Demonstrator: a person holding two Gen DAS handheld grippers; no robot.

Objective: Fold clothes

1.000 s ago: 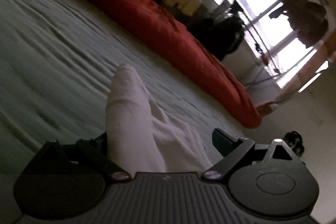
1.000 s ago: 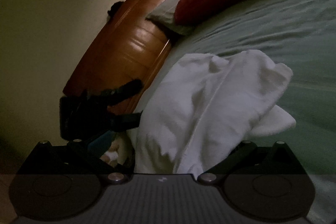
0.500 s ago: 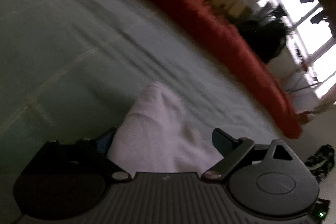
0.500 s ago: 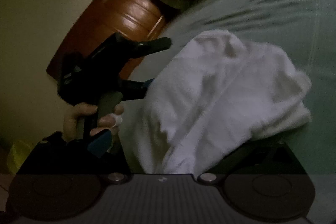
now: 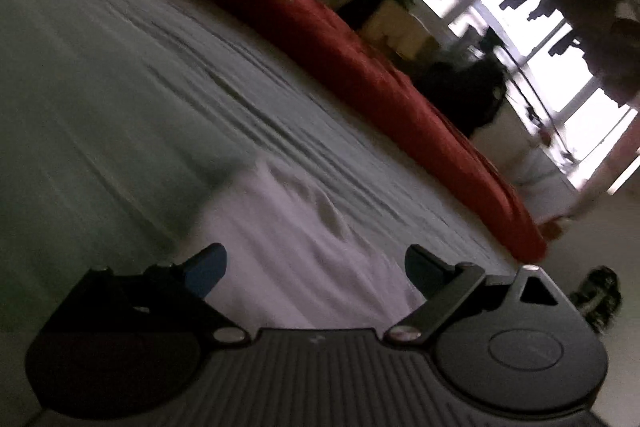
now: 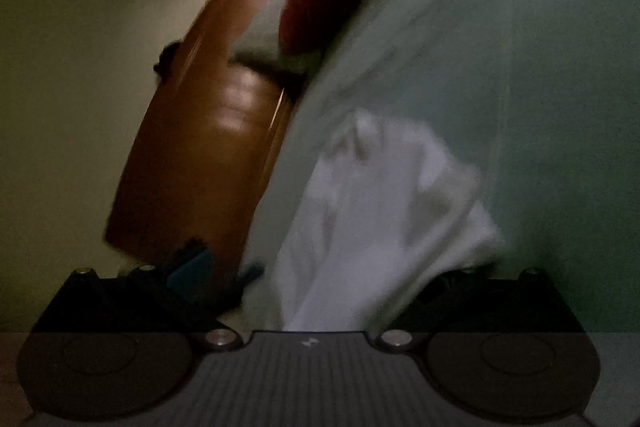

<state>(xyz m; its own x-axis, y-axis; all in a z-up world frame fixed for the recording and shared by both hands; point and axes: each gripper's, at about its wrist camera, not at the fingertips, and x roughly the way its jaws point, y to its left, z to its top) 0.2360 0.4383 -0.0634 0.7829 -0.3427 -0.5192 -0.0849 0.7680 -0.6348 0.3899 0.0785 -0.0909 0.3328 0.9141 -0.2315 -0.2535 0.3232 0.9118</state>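
Now spread wide, left gripper (image 5: 312,267) over white cloth (image 5: 304,247) flat on bed (image 5: 100,87), right gripper (image 6: 316,291) maybe pinching it, can't tell, could drag the fold crooked.

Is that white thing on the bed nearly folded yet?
Not yet. The white garment lies rumpled on the green bedsheet, with no neat fold showing. The left gripper is open with the cloth between its fingers; the right gripper's grip is unclear. Folding and smoothing remain.
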